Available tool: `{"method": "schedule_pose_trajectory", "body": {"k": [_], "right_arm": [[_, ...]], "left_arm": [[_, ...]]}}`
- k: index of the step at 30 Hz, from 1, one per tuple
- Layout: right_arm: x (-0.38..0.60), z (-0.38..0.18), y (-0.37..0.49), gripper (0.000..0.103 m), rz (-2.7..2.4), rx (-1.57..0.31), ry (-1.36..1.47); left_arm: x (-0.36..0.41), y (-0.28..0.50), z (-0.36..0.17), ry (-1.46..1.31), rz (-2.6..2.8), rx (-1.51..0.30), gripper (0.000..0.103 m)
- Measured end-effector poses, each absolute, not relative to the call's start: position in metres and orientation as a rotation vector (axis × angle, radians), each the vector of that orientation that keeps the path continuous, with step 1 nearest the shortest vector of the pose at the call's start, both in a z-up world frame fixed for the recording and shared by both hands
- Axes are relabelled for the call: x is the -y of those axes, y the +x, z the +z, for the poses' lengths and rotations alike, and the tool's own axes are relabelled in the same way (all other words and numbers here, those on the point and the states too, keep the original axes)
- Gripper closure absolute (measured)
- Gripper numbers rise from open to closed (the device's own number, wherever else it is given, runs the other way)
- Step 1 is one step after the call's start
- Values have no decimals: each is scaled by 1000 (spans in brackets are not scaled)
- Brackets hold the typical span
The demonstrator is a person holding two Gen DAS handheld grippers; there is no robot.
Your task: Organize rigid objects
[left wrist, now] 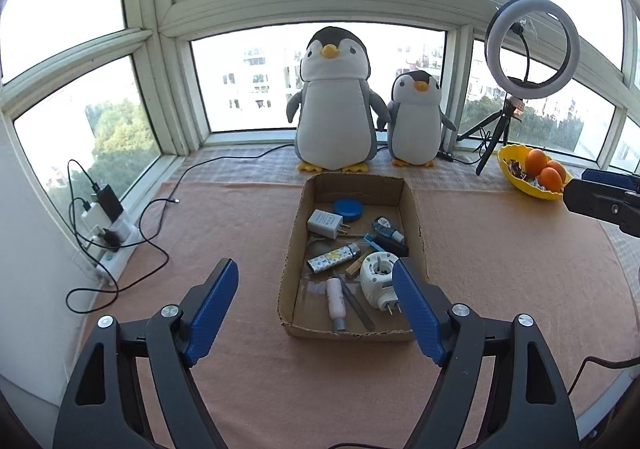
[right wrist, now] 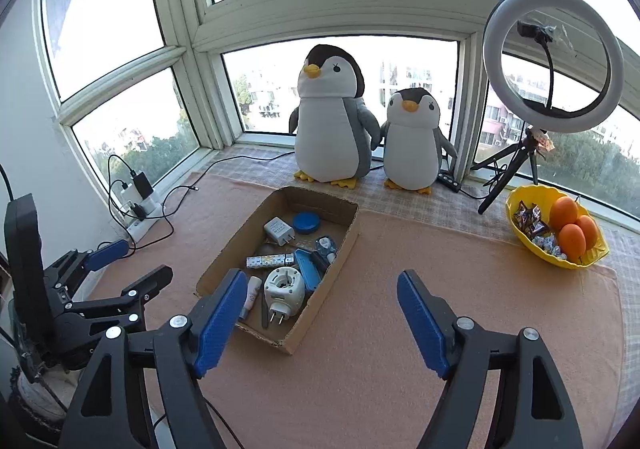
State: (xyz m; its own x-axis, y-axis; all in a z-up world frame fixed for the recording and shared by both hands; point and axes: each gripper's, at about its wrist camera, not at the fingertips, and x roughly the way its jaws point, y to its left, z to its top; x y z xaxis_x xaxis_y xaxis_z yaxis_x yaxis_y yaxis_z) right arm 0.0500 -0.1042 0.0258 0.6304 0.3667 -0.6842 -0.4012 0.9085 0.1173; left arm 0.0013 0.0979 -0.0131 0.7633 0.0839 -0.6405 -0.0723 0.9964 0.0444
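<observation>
Both tools were empty when I looked: the left tool (left wrist: 316, 313) had its blue pads spread wide with nothing between them, and the right tool (right wrist: 322, 323) was just as wide and just as bare. Both hung above the peach-covered tabletop (left wrist: 500, 289), tilted down toward the cardboard box (left wrist: 352, 333). From the left tool the box sat nearly straight ahead, its long axis running away toward the window, so that hand looked like the closer and better lined-up one. From the right tool the box lay ahead and off to the left, with its near corner pointing back at it. Pretty much all the rigid stuff was already in the box: a white plug-in device (left wrist: 378, 275) at the near end, a small pink bottle (left wrist: 335, 303) and a grey file (left wrist: 358, 307) beside it, a patterned lighter-looking stick (left wrist: 334, 258) across the middle, then a white charger (left wrist: 325, 224) and a blue round lid (left wrist: 348, 209) toward the far end. I couldn't spot anything loose on the cloth, so my guess was the sorting was basically finished. The two plush penguins (left wrist: 336, 101) and the yellow fruit bowl (right wrist: 516, 205) sat well clear.
</observation>
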Motion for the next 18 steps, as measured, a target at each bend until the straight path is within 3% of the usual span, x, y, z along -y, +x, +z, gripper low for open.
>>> {"method": "schedule_pose_trajectory", "body": {"k": [8,18], "right_arm": [[111,34,25,16,378,-694,-70],[122,30,20,15,317,-683,-58]], "left_arm": [[-93,-19,12,-2,110,-638,14],[-86,-20,7,-12,99,-665,14]]}}
